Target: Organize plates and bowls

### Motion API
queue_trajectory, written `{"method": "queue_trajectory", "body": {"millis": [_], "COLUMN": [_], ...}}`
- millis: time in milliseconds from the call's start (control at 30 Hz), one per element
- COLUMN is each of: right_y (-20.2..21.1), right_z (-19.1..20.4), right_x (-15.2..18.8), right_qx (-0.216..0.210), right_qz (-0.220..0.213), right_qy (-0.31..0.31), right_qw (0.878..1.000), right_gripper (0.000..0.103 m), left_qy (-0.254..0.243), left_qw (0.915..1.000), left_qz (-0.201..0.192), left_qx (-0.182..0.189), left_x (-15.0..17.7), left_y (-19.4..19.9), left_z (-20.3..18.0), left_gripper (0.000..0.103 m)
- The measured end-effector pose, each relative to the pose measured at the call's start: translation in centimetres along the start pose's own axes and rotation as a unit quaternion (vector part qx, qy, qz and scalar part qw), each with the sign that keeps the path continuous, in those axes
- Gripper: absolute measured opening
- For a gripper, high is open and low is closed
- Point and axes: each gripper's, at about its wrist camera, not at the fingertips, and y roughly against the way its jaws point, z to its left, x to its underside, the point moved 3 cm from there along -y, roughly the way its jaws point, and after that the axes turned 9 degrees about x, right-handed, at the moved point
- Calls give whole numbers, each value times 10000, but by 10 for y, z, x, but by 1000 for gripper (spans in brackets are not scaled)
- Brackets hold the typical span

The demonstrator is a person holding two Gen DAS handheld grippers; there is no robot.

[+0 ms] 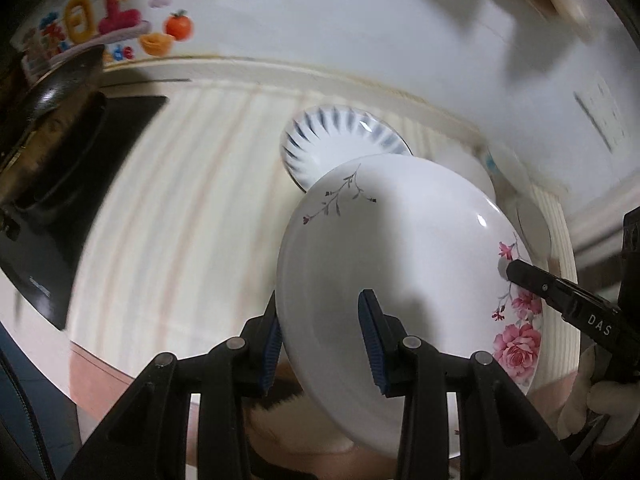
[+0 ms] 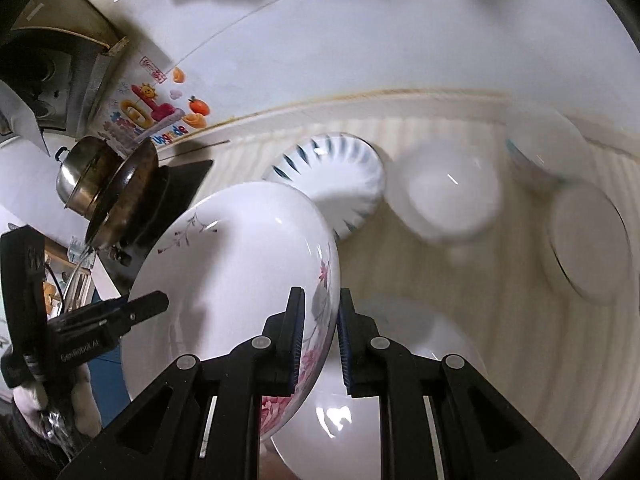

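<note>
Big glossy white ceramic plate with pink roses [image 1: 400, 272] [image 2: 232, 280], also a thin grey twig print on the far rim, held tilted in the air above the worktop [image 1: 180, 200] [image 2: 500, 280]. Left gripper [image 1: 320, 344] [image 2: 148, 306] clamped on the plate's near rim, ribbed blue pads [image 1: 370, 340] either side of the edge. Right gripper [image 2: 318, 340] [image 1: 506, 270] clamped on the opposite, rose-printed rim, blue pads pinching the thin edge. Both grippers matte black plastic.

Worktop is cream, ribbed in long grooves, slightly glossy. On it, just behind the held plate, a shallow round dish with blue-grey radiating strokes [image 1: 344, 140] [image 2: 332, 176], tipped on edge or leaning, cannot tell which. Beside it a plain white bowl [image 2: 448, 196], blurred. Further right a flat white plate [image 2: 588, 244], thin dark rim line. At the far corner a white bowl with a teal band [image 2: 540, 152], blurred. Another plain white dish [image 2: 340, 420] lies directly below the held plate, glossy. Contents of the bowls not readable.

At the left, a steel pot [image 2: 80, 176] and a dark wok [image 1: 60, 80] [image 2: 124, 192] on a black stove [image 1: 80, 168]. Colourful sticker [image 1: 100, 16] [image 2: 156, 116] on the white wall.
</note>
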Motion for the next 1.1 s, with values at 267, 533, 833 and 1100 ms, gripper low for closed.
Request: {"method": "queue_trajectory", "body": {"millis": [267, 533, 833, 1100], "right_y": [-6, -15, -21, -24], "right_z": [-55, -86, -105, -104], "right_x": [72, 102, 104, 105], "right_qx": [181, 270, 420, 450], "right_qz": [424, 528, 572, 577], "right_qy": [-362, -604, -687, -731], "right_qw": [9983, 9964, 9951, 9946], "right_gripper": [18, 18, 18, 18], "left_qy": [-228, -500, -701, -727], "left_qw": [9974, 9945, 9906, 9867], "left_qz": [683, 902, 1104, 1349], "left_qx": [-56, -206, -391, -540], "left_x": [38, 56, 58, 65], "left_y": [-44, -67, -86, -100], "left_z": [-25, -50, -60, -60], "left_gripper": [34, 34, 34, 34]}}
